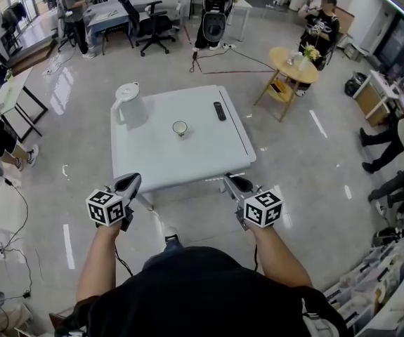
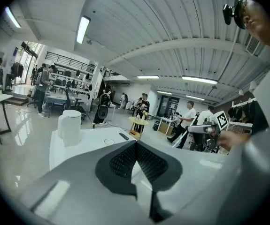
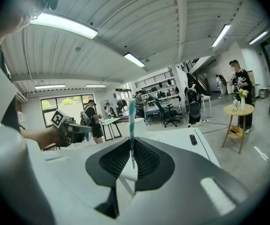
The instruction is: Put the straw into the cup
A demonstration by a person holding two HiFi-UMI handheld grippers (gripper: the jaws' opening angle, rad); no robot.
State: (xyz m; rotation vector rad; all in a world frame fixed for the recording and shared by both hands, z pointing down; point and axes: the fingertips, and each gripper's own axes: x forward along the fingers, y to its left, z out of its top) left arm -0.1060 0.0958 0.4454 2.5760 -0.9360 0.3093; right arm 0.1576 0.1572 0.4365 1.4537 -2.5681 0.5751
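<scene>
Right gripper [image 3: 132,165] clamped the straw [image 3: 131,121]; left gripper [image 2: 137,161] jaws were together, empty. Cup [image 1: 180,128] sat mid-frame on table [image 1: 209,153].

White jug [image 1: 130,104]; black remote [image 1: 219,111]

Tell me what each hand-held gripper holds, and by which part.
The right hand-held gripper is shut on the straw at its lower end; the rest sticks up. The left hand-held gripper is shut, empty.
</scene>
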